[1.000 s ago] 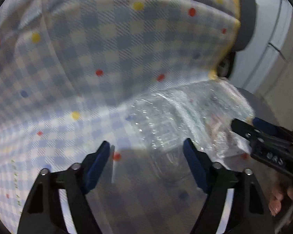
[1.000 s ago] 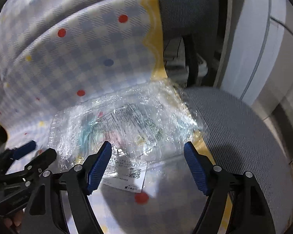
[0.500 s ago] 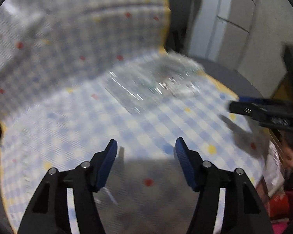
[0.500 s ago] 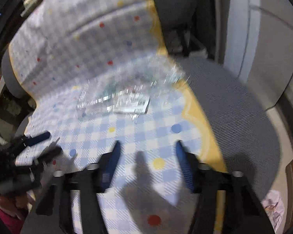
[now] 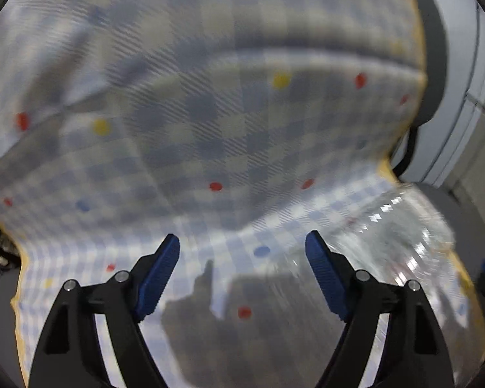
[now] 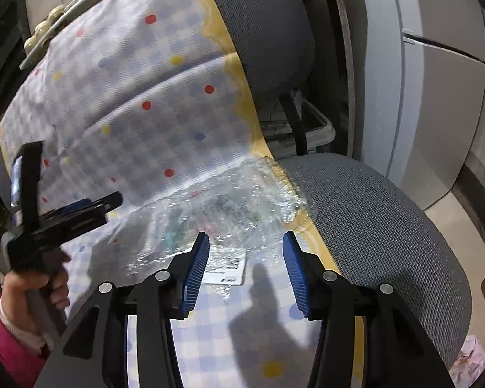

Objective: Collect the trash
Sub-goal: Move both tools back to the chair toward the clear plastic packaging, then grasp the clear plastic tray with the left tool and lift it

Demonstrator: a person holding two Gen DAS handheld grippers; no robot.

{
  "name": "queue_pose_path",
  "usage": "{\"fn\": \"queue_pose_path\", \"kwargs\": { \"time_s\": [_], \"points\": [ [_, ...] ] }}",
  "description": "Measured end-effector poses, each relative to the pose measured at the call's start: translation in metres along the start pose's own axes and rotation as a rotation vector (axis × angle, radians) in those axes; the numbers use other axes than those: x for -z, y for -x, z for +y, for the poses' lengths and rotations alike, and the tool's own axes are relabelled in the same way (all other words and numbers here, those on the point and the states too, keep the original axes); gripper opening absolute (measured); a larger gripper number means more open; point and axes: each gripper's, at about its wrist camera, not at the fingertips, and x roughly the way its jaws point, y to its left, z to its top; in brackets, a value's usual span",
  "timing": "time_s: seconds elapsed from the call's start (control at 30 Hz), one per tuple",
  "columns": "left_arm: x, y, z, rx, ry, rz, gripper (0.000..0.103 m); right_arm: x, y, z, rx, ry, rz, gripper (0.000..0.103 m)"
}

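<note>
A crumpled clear plastic wrapper (image 6: 229, 207) with a white printed label (image 6: 226, 268) lies on the checked cloth (image 6: 139, 123) that covers the chair seat, at the cloth's yellow edge. My right gripper (image 6: 245, 258) hovers just in front of it. Its jaws are opening and nothing is between them. In the left wrist view the wrapper (image 5: 401, 239) shows blurred at the right, beside the right finger. My left gripper (image 5: 242, 252) is over bare cloth, jaws opening and empty. It also appears as the left gripper (image 6: 103, 202) held by a hand (image 6: 32, 284).
The cloth (image 5: 210, 113) drapes over the backrest and seat of a grey mesh chair (image 6: 371, 226). Pale cabinet doors (image 6: 436, 97) stand behind at the right, with a white bin (image 6: 310, 129) behind the chair. A pink bundle (image 6: 468, 352) lies on the floor.
Both grippers drew back from the chair half a second ago and have come in close again. The right jaws stand narrower than a second ago. The wrapper has stayed on the seat.
</note>
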Motion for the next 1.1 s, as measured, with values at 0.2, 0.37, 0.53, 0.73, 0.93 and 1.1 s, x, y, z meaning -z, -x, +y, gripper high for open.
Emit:
{"fn": "queue_pose_path", "kwargs": {
  "time_s": [0.2,0.37,0.53,0.73,0.93,1.1],
  "points": [
    [-0.001,-0.029,-0.002,0.133,-0.048,0.108,0.076,0.007,-0.024,-0.026,-0.005,-0.08,0.083,0.052],
    [0.03,0.001,-0.028,0.254,-0.231,0.138,0.073,0.017,-0.02,-0.044,0.01,-0.139,0.104,0.051],
    [0.065,0.032,-0.044,0.335,-0.281,0.17,0.064,0.027,-0.004,-0.058,-0.069,-0.143,0.147,0.042],
    [0.124,0.087,-0.044,0.387,-0.293,0.15,0.063,0.055,0.03,-0.052,-0.089,-0.065,0.201,0.039],
    [0.154,0.121,-0.028,0.381,-0.138,0.108,0.065,0.088,0.089,-0.036,-0.024,0.012,0.088,0.04],
    [0.159,0.137,-0.002,0.442,0.077,0.059,0.065,0.11,0.097,-0.015,-0.05,0.07,0.078,0.043]
  ]
}}
